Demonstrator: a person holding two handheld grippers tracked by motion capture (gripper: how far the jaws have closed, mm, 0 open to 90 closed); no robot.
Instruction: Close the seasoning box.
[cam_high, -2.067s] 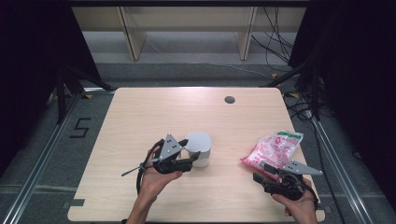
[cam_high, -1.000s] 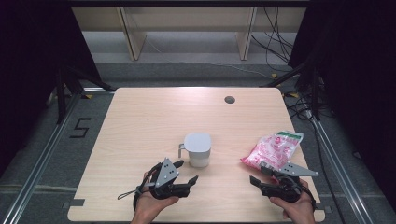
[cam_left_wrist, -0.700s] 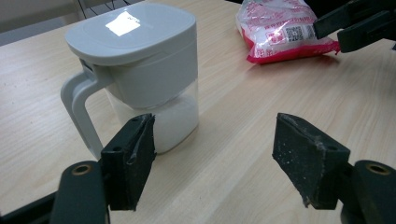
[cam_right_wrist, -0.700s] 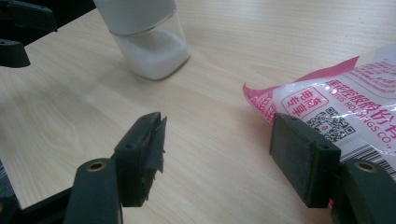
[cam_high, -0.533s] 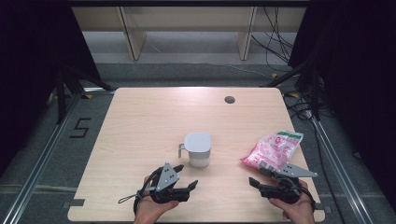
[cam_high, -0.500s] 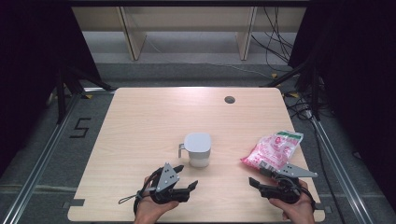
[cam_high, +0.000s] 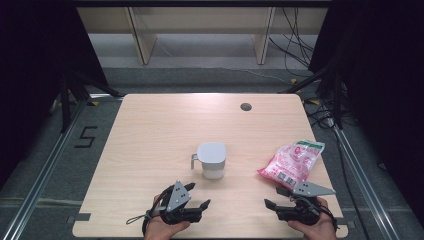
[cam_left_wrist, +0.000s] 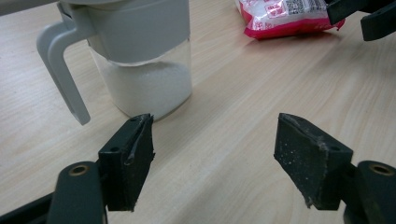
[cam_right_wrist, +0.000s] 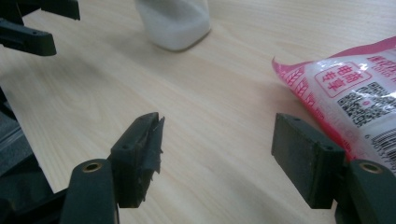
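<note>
A white lidded jug (cam_high: 212, 160) with a side handle stands mid-table; white powder fills its lower part (cam_left_wrist: 144, 70) (cam_right_wrist: 175, 21). A pink printed bag (cam_high: 292, 162) (cam_left_wrist: 289, 14) (cam_right_wrist: 355, 88) lies flat to its right. My left gripper (cam_high: 200, 195) (cam_left_wrist: 217, 135) rests low near the front edge, open, pointing at the jug from a short way off, with nothing between its jaws. My right gripper (cam_high: 272, 196) (cam_right_wrist: 217, 135) is open beside the bag's near end; its jaws have just opened a little wider, and only bare tabletop lies between them.
The light wooden table (cam_high: 160, 130) has a dark cable hole (cam_high: 245, 106) at the back right. Metal rails run along the floor on both sides, and wooden shelving legs stand behind the table. Each gripper's jaws show at the far edge of the other's view.
My left gripper has drawn back from the jug toward the front edge and sunk lower. The jug stands alone where it was. The right gripper has hardly shifted.
</note>
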